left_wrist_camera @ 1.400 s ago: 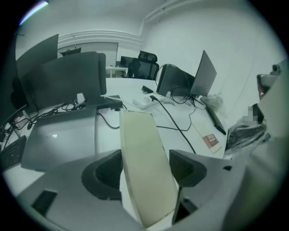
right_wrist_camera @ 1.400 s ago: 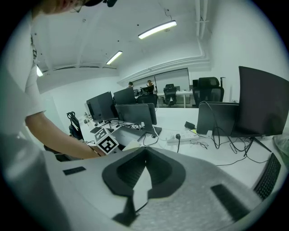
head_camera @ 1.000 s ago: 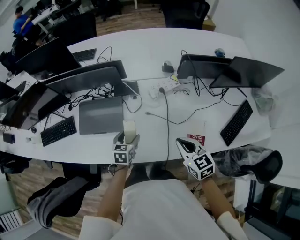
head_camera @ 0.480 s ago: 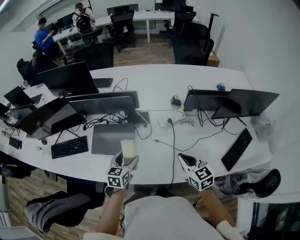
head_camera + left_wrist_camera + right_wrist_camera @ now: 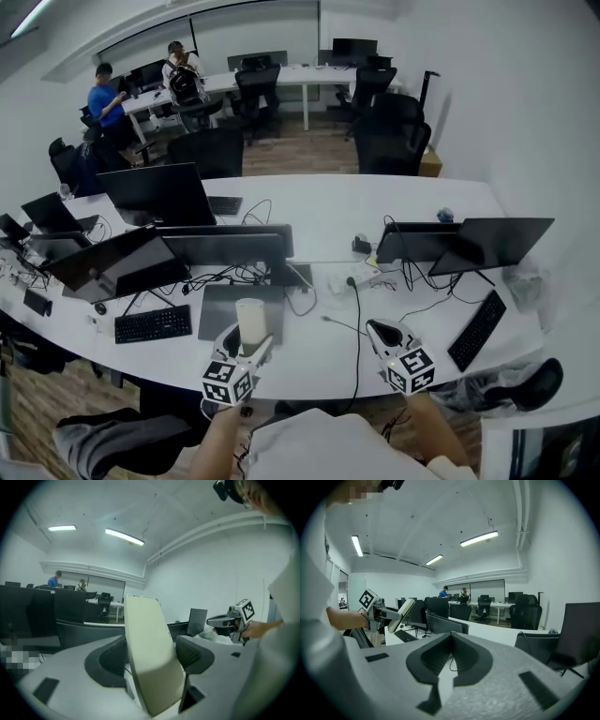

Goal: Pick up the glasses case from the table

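at the left of the curved white counter (image 5: 309, 202) a black keyboard (image 5: 152, 323) and a closed grey laptop (image 5: 225, 314) lie flat. just in front of the laptop the left gripper (image 5: 249, 347) holds the glasses case (image 5: 250, 321). the pale cream case stands upright between the jaws, which are spread fairly wide and press on its two broad sides. over the last second that gripper has come up with the case. the case now hangs in the air over the counter's near edge, touching nothing but the jaws. to my eye the pick-up is as good as done, and what's left is only to keep the grip steady.

a black cable (image 5: 357, 319) runs down the counter between the two hands. right of it the right gripper (image 5: 381, 332) has risen a little too, its jaws closed together with nothing between them, taking no part. further right lies a second keyboard (image 5: 476, 330).
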